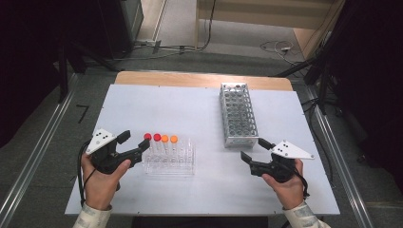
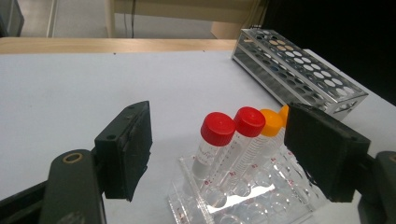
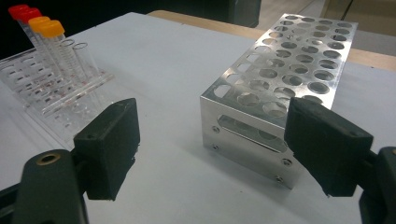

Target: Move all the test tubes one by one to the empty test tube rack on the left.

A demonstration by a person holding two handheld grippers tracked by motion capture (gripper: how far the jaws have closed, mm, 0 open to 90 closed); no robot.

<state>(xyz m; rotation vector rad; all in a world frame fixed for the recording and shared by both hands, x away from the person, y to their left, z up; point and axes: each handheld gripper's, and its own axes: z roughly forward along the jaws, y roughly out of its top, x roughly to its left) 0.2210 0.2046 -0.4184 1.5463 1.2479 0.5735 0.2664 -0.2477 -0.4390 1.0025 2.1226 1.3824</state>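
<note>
A clear plastic rack [image 1: 170,162] stands at the front left of the white table and holds two red-capped tubes [image 1: 152,137] and two orange-capped tubes [image 1: 169,139] in a row. My left gripper [image 1: 134,141] is just left of it, open, with the nearest red cap [image 2: 218,128] ahead between the jaws and untouched. The clear rack [image 2: 261,196] is close below them. A metal rack [image 1: 237,114] with many empty holes lies at centre right. My right gripper [image 1: 255,149] stands open just in front of the near end of the metal rack [image 3: 280,79], holding nothing.
The white table sheet [image 1: 190,109] ends in a wooden strip [image 1: 199,79] at the far side. Floor cables [image 1: 275,46] and dark stands lie beyond the table. Metal rails [image 1: 33,161] run along both sides.
</note>
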